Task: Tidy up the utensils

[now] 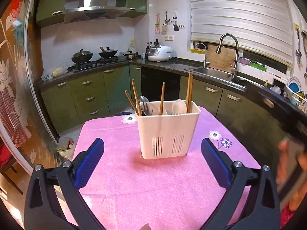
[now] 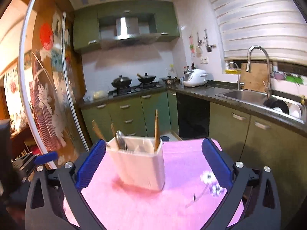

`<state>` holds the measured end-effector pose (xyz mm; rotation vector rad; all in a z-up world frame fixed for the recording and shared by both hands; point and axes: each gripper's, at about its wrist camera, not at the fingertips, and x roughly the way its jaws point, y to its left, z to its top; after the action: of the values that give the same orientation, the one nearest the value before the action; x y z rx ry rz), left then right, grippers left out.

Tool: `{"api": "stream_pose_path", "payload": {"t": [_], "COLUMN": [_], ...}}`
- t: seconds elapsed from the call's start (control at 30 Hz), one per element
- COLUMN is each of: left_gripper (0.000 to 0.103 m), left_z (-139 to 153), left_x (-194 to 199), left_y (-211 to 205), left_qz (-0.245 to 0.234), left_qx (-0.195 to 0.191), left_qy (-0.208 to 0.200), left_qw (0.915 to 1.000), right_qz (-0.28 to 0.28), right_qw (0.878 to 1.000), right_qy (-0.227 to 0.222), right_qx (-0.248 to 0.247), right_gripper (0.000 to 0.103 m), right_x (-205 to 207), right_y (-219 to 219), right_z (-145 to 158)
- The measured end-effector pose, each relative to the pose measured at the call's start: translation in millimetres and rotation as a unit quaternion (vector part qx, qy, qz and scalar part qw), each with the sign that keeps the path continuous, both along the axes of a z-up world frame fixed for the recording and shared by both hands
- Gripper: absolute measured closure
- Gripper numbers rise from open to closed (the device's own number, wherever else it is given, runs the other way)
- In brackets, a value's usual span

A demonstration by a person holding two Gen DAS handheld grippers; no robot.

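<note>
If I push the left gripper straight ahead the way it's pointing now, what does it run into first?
Most likely the white utensil holder, which stands upright on the pink tablecloth almost dead centre ahead of the open left gripper. Nothing lies on the cloth between them, though how near it is stays unclear.

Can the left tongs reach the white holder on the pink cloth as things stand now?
Probably yes. The left tongs stand wide open and empty, and the holder sits straight ahead between their lines. Only bare pink cloth lies between them. The chopsticks stick up above the rim, out of the way.
</note>
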<state>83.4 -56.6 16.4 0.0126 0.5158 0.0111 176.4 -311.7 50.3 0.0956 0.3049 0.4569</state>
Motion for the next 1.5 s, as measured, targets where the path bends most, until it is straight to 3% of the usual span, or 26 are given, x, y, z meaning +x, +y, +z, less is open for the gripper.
{"api": "stream_pose_path", "payload": {"t": [0.17,0.33,0.47,0.57,0.7,0.97,1.5], "left_gripper": [0.007,0.007,0.007,0.007,0.007,0.007,0.007], "left_z": [-9,-21,-26,-26,-19,-7,-4], "left_x": [-32,-64,-84,-96,-112,-136,-144], "left_y": [-7,-7,-7,-8,-9,-12,-9], "left_qz": [0.011,0.022,0.029,0.044,0.046,0.037,0.061], "left_qx": [0.019,-0.004,-0.018,-0.011,-0.001,0.012,0.033], "left_qy": [-0.009,-0.003,-0.001,-0.009,-0.019,-0.032,-0.039], "left_qw": [0.9997,0.9997,0.9994,0.9989,0.9987,0.9987,0.9968], "right_qz": [-0.004,-0.024,-0.018,-0.028,-0.027,-0.034,-0.008], "right_qw": [1.000,0.999,1.000,0.999,0.998,0.996,0.998], "right_qy": [0.026,0.013,-0.009,-0.042,-0.064,-0.081,-0.064], "right_qx": [-0.014,-0.025,-0.006,-0.018,0.007,-0.009,-0.029], "right_gripper": [0.004,0.004,0.004,0.004,0.004,0.004,0.004], "right_x": [-59,-112,-146,-170,-197,-220,-203], "right_y": [-27,-42,-50,-49,-52,-43,-10], "right_z": [-34,-55,-51,-37,-22,-17,-21]}}
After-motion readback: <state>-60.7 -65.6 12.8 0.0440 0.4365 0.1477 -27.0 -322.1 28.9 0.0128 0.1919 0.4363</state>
